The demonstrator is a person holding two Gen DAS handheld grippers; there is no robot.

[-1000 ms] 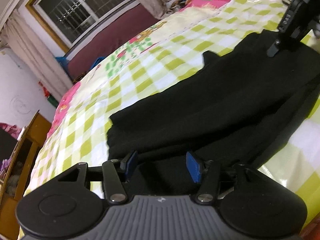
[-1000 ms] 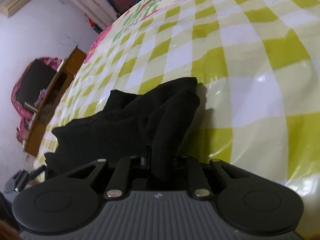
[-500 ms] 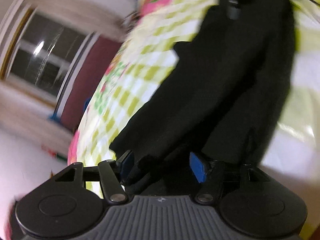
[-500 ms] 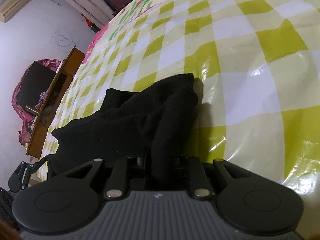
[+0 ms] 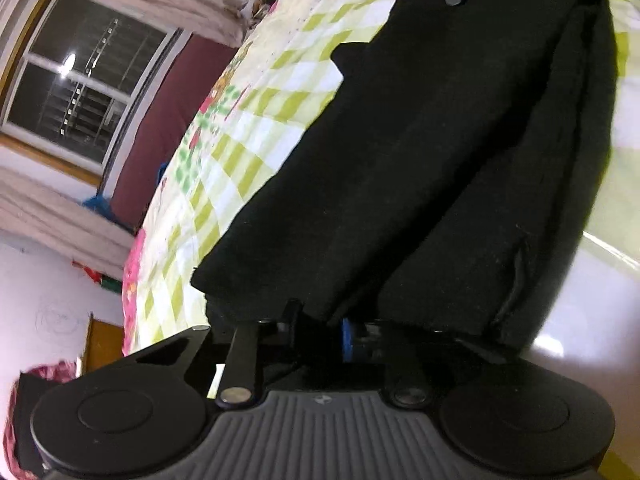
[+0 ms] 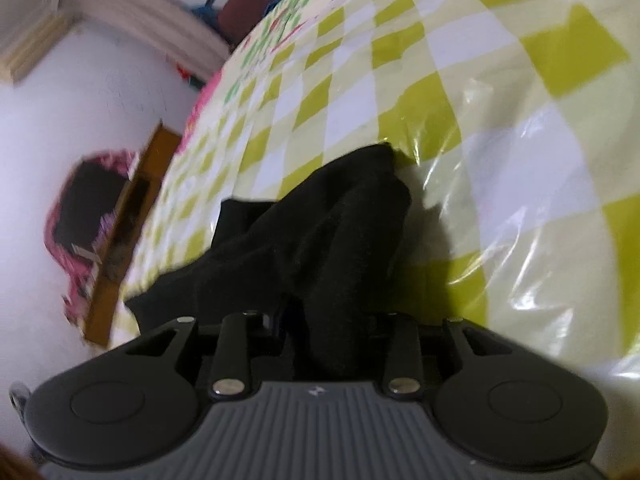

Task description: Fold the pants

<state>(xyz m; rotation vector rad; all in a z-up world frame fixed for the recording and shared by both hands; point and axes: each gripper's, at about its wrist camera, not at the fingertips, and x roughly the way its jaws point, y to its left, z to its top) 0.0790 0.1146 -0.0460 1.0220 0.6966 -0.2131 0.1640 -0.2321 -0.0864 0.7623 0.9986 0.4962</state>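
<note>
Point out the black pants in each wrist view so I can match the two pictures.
Left wrist view: the black pants fill the centre and right, running from the top edge down into the left claw, which is shut on their near edge.
Right wrist view: the black pants bunch at lower centre, draped between the right claw's fingers.
Shared landmark: the green-and-white checked bed cover under the pants.

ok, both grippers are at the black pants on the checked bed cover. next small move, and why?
Probably lift both ends together and carry one over the other. The left gripper has just closed on the near edge of the black fabric pants. The right gripper has cloth bunched between its jaws, which have just been opening, so re-close it first. The pants lie long across the green-and-white checked plastic bed cover.
</note>
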